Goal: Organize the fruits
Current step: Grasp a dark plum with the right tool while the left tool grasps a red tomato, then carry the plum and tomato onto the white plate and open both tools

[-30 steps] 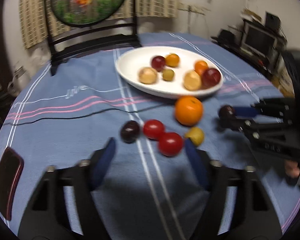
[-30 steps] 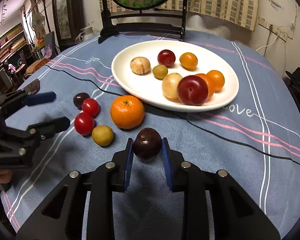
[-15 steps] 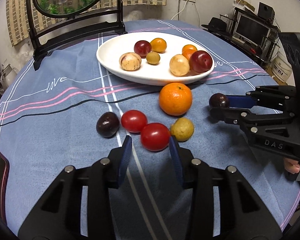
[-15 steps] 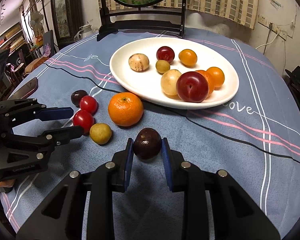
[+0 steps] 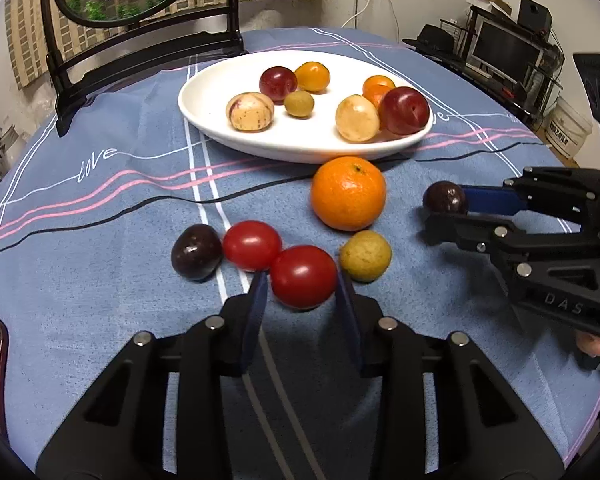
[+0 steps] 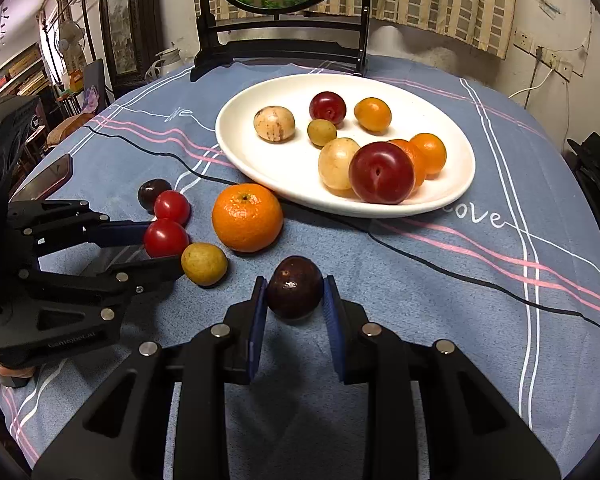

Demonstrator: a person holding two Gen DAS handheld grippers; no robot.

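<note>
My left hand-held gripper has moved in, jaws apart around the tomato, plate at 12; right hand-held gripper stays clamped on the dark plum.

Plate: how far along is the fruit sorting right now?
Done: eight fruits lie on the white plate. In hand: the right gripper is shut on a dark plum; the left gripper brackets the near tomato, contact unclear. Left: those two, plus four on the cloth: the far tomato, the orange, the yellow-green fruit and the other dark plum.
</note>
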